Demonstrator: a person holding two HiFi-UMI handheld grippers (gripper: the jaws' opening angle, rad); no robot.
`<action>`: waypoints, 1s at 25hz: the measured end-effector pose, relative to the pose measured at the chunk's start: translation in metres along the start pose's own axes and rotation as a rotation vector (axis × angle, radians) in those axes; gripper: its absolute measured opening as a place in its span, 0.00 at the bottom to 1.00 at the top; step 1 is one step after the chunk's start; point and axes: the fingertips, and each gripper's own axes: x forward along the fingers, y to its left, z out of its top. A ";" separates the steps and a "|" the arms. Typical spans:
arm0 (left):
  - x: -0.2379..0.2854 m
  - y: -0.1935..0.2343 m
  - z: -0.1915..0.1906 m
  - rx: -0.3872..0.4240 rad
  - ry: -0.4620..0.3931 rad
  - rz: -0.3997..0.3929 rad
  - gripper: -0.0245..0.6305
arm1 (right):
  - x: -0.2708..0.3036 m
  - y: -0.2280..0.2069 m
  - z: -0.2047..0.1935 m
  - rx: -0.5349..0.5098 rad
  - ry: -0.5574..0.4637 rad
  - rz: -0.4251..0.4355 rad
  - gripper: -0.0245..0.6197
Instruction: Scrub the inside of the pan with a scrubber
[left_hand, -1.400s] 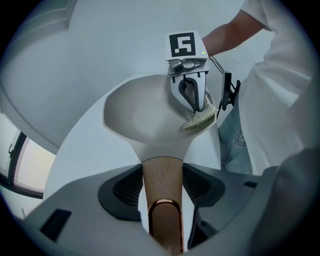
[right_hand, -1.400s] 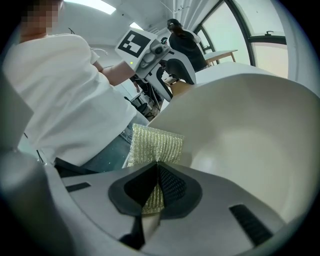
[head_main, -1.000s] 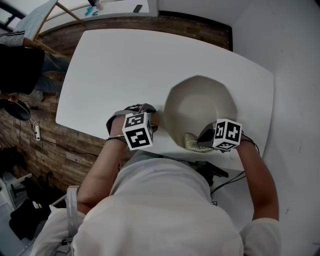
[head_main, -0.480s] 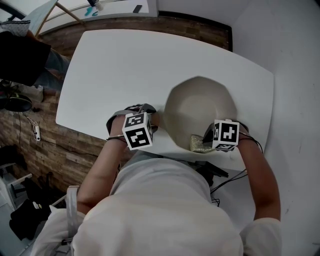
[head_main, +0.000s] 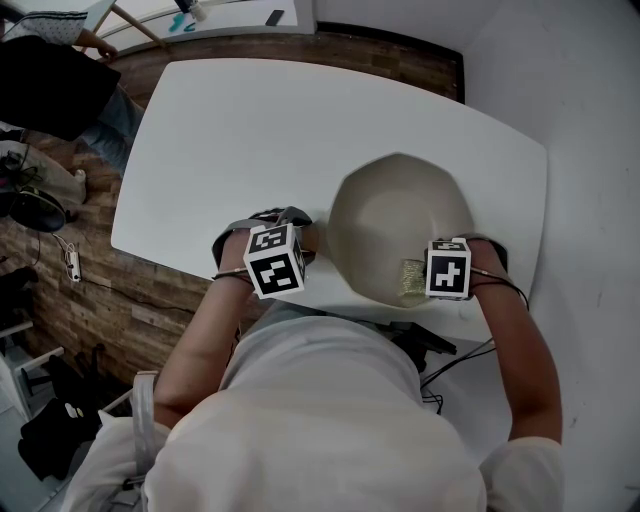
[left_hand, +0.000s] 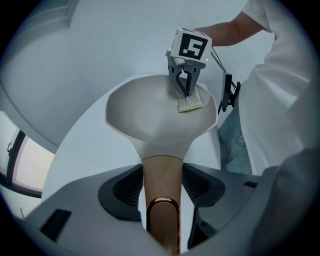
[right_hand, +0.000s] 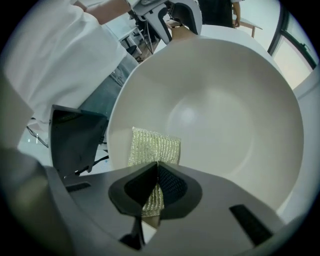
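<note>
My right gripper (right_hand: 156, 187) pinches the soft, light scrubber (right_hand: 152, 145) by its near edge against the near inner wall of the stiff, likely slippery pan (right_hand: 225, 115) on the table (head_main: 230, 130), while my left gripper (left_hand: 161, 185) clamps the wooden handle (left_hand: 161, 172), probably the steadiest hold.

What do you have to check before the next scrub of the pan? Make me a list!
1. The left gripper clamps the wooden handle of the pan: ok.
2. The right gripper is shut on the scrubber: ok.
3. The scrubber lies inside the pan, near its rim: ok.
4. The pan sits on the table: ok.
5. The scrubber is wet or soapy: cannot tell.
</note>
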 end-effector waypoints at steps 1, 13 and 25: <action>0.000 0.000 0.000 0.000 0.000 -0.001 0.42 | 0.000 -0.002 -0.003 0.002 0.018 -0.013 0.07; 0.001 0.001 0.000 -0.003 -0.002 -0.002 0.42 | 0.001 -0.034 -0.028 0.104 0.132 -0.162 0.07; 0.000 0.000 -0.001 0.002 -0.003 0.003 0.42 | -0.009 -0.072 -0.046 0.232 0.158 -0.393 0.07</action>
